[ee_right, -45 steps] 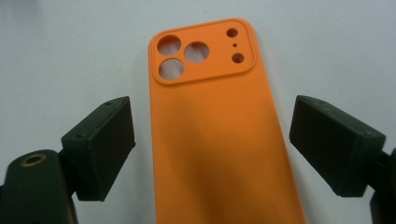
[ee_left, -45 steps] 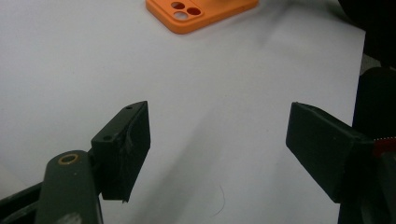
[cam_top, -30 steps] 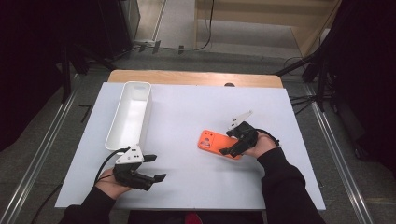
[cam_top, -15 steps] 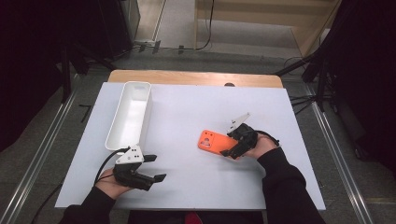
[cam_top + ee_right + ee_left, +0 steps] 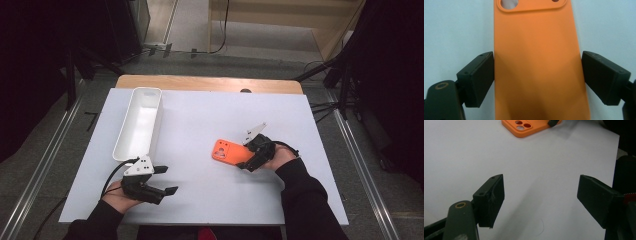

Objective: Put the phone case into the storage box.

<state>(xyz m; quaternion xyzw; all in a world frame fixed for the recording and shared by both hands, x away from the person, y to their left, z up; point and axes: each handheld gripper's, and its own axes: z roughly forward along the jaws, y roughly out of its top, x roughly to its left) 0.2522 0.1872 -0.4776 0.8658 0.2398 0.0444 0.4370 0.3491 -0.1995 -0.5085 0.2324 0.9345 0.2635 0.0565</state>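
The orange phone case (image 5: 537, 62) lies flat on the white table (image 5: 200, 200), back side up, at about 3 o'clock from the table's centre in the high view. Its camera cut-outs point to 10 o'clock, toward the white bin (image 5: 142, 117). It looks like a thin, light shell of silicone or soft plastic (so it will probably bend a little when squeezed, and it is not fragile). The matte surface should give good friction.

The right gripper (image 5: 537, 77) has its jaws at the two long edges of the case, one at 9 o'clock and one at 3 o'clock in its own view. They touch the edges or are just beside them. I judge it as a grip across the width, though how firmly it presses I cannot tell. This is a sensible place to hold; a hard squeeze may buckle the hollow shell, so light pressure near the lower half is better.

The left gripper (image 5: 157, 187) rests at 7 o'clock, just below the bin's near end, with jaws wide and nothing between them.
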